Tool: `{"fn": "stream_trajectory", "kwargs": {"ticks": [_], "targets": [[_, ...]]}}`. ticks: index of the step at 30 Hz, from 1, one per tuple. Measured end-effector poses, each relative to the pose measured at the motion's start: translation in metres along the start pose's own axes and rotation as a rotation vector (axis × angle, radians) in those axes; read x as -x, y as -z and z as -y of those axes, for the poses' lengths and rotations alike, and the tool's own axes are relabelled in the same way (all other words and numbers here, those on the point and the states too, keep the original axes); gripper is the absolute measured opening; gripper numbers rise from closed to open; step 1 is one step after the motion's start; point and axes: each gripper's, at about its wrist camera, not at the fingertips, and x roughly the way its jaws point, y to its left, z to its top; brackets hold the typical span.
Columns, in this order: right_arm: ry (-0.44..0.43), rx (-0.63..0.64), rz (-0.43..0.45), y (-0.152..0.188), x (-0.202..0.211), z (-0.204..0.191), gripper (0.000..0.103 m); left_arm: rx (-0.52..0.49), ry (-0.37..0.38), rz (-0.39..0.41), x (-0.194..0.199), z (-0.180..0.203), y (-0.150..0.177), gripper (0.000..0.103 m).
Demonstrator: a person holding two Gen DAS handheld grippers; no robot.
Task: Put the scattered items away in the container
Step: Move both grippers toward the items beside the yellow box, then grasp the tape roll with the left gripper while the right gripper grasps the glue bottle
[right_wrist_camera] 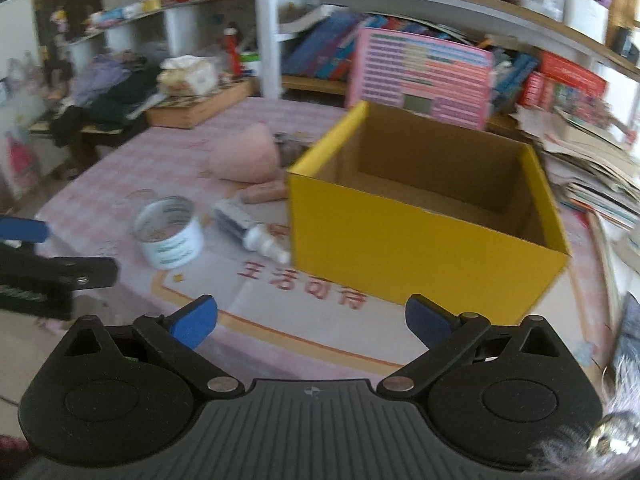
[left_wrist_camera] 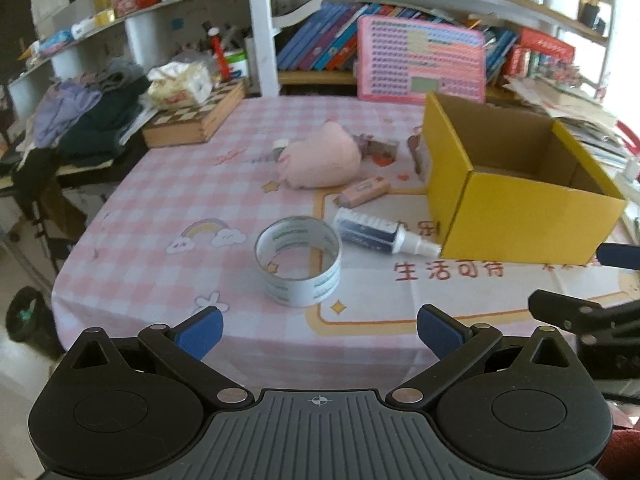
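While both fingers gape, tape roll [left_wrist_camera: 298, 261] and spray bottle [left_wrist_camera: 380, 235] flank yellow box [left_wrist_camera: 520, 216].

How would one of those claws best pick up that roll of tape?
Probably from above. The tape roll lies flat with its hole facing up, so one finger of the open left claw could drop inside the ring and the other outside, pinching the thin near wall. Its full width looks awkward to span.

Matt cardboard box [right_wrist_camera: 420, 236], glossy tape roll [left_wrist_camera: 298, 260], fuzzy plush toy [left_wrist_camera: 320, 158] (pink) — all on smooth printed tablecloth [left_wrist_camera: 160, 208].
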Motion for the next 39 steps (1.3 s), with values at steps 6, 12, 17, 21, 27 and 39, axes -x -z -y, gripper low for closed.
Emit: {"fn": "stream_trajectory", "kwargs": {"ticks": [6, 12, 17, 21, 27, 39], "targets": [[-0.029, -0.004, 0.017, -0.007, -0.004, 0.003, 0.091, -0.002, -0.041, 0.002, -0.004, -0.003, -0.009, 0.103], [-0.059, -0.022, 0.01, -0.012, -0.01, -0.002, 0.072, -0.024, -0.001, -0.005, -0.014, -0.01, -0.013, 0.103], [-0.076, -0.021, 0.001, -0.015, -0.014, -0.017, 0.071, -0.05, 0.041, -0.012, -0.029, -0.023, -0.019, 0.103], [-0.054, 0.008, -0.007, -0.02, -0.019, -0.039, 0.065, -0.052, 0.085, -0.017, -0.042, -0.04, -0.028, 0.103], [0.025, -0.043, -0.007, -0.031, -0.028, -0.056, 0.058, -0.142, 0.138, -0.014, -0.063, -0.052, -0.04, 0.103], [0.113, -0.058, -0.022, -0.048, -0.044, -0.083, 0.058, -0.254, 0.275, -0.039, -0.103, -0.062, -0.056, 0.103]]}}
